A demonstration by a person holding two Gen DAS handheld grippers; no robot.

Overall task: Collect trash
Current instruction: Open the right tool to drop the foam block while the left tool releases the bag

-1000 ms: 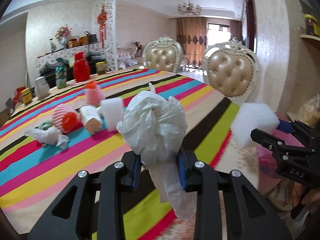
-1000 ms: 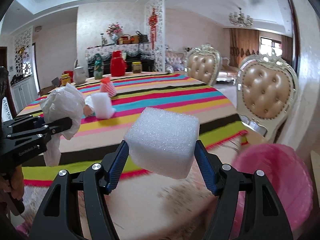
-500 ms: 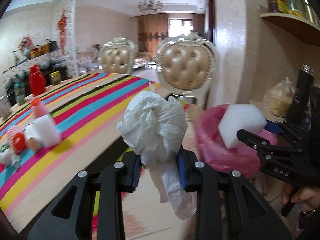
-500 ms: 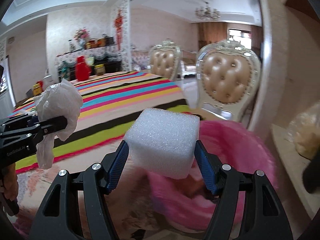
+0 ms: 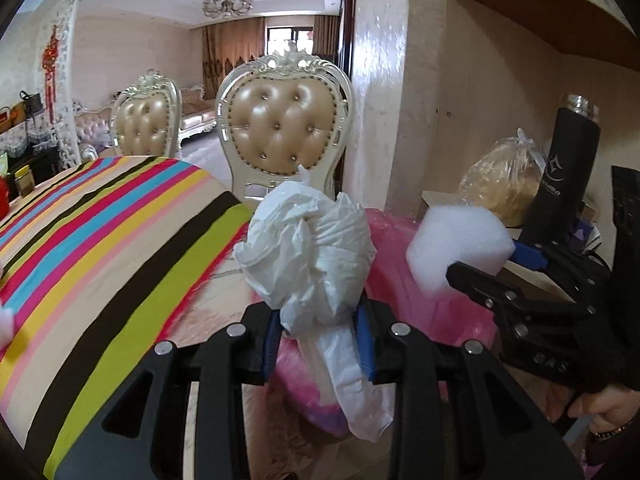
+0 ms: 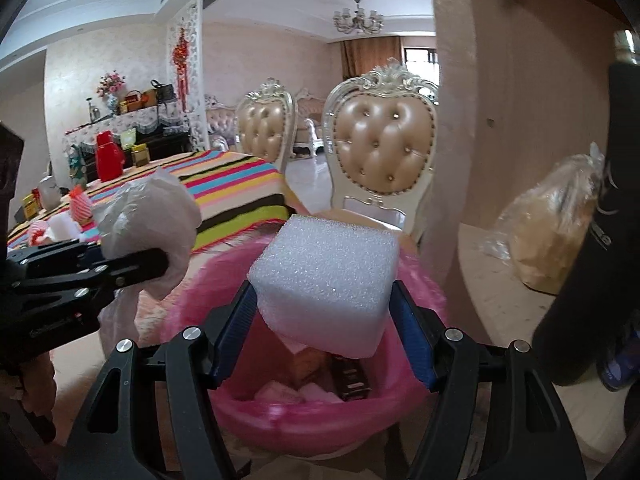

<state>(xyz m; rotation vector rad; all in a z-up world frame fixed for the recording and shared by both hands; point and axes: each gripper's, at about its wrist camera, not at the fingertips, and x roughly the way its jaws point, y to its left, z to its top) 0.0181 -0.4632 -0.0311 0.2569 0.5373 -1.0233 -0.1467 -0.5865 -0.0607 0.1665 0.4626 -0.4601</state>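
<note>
Two handheld grippers are now over a pink-lined trash bin (image 6: pixel 304 416) beside a dining table (image 5: pixel 100 248) covered in a bright striped cloth. A second ago both were still above the table; since then the views have swung away from it and the bin has come to sit directly beneath the jaws.

The left gripper (image 5: pixel 318 336) is clamped tight on a crumpled white plastic bag (image 5: pixel 312 256), its tail hanging down between the blue pads. In the left wrist view the bag hangs in front of the bin's pink liner, at about its near rim.

The right gripper (image 6: pixel 324 312) squeezes a white foam block (image 6: pixel 326 280) between its pads, jaws partly spread to fit the block's width. The block hangs above the bin's mouth, where a few discarded pieces already lie.

Judging from this, the carry is nearly done and the drop comes next; the foam looks well placed, while the bag may need to go slightly further in so its tail clears the rim. More scraps (image 6: pixel 60 220) remain on the table, so the task is not finished
</note>
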